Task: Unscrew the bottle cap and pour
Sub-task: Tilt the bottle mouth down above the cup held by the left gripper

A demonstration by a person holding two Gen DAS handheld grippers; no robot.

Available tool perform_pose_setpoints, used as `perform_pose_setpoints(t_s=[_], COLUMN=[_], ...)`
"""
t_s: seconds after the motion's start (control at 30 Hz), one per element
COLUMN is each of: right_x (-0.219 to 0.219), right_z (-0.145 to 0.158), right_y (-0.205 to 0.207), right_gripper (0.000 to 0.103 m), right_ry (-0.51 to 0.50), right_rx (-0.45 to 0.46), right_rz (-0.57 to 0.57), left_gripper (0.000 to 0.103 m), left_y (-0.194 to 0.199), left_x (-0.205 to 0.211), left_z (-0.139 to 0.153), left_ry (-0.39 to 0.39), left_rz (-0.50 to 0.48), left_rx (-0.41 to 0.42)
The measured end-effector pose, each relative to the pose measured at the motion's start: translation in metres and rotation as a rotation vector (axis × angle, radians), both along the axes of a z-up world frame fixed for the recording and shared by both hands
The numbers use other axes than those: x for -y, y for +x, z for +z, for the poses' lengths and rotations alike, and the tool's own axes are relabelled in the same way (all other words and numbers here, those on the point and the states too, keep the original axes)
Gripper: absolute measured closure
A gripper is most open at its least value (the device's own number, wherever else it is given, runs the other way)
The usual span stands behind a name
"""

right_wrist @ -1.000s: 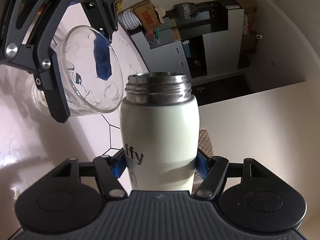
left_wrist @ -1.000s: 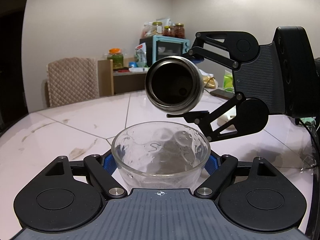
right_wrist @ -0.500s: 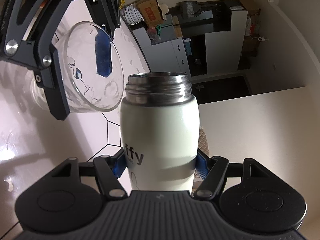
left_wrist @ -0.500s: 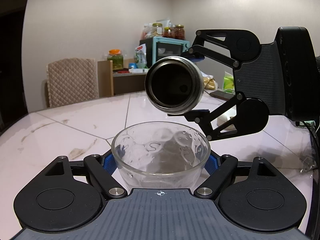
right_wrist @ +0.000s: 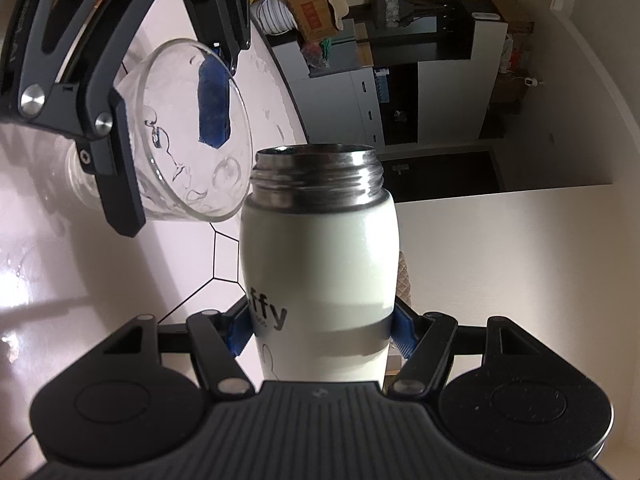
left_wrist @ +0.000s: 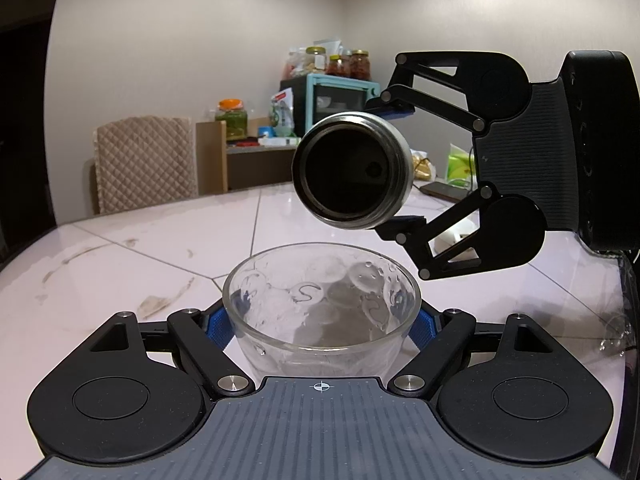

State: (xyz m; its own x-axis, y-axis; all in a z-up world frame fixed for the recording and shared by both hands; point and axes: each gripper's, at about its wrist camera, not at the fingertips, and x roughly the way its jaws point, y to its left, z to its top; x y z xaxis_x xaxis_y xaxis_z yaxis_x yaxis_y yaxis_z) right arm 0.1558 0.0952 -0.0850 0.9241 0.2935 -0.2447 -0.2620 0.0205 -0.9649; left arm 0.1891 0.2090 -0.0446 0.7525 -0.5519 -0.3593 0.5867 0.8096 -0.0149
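My left gripper (left_wrist: 320, 320) is shut on a clear glass cup (left_wrist: 320, 304), held upright over the table. My right gripper (right_wrist: 320, 332) is shut on a white steel bottle (right_wrist: 320, 264) with its cap off and its threaded metal neck bare. In the left wrist view the bottle (left_wrist: 352, 170) lies on its side, its dark open mouth facing the camera, just above and behind the cup's rim. In the right wrist view the cup (right_wrist: 192, 132) sits up and left of the bottle's mouth. I see no liquid flowing. The cap is not in view.
A white marble-patterned table (left_wrist: 120, 264) lies under both grippers. A quilted chair (left_wrist: 146, 160) stands at its far side. A phone (left_wrist: 444, 190) and a green pack (left_wrist: 460, 164) lie at the far right. A teal oven (left_wrist: 340, 98) with jars stands behind.
The bottle's mouth has drifted slightly right and a little down toward the cup's rim. The cup and left gripper have stayed put.
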Motion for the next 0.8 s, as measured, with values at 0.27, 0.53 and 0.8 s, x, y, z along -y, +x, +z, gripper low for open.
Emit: perform_pose_setpoints(t_s=[0.27,0.53,0.8], right_x=[-0.002,-0.004,-0.008], right_z=[-0.006,-0.009,-0.011], right_y=[-0.004,-0.006,-0.003], right_gripper=[0.033,0.033,0.033], right_ry=[-0.027,-0.059,-0.095], right_rx=[0.011,0.030,0.057], right_rz=[-0.006,-0.010,-0.002], left_gripper=[0.016,0.016,0.016], left_y=[0.001,-0.002,-0.002], left_x=[-0.002,0.000,0.001], left_z=[0.001,0.001,0.003], left_ry=[0.001,0.001,0.003], left_rz=[0.001,0.002,0.003], left_rx=[-0.001,-0.001,-0.002])
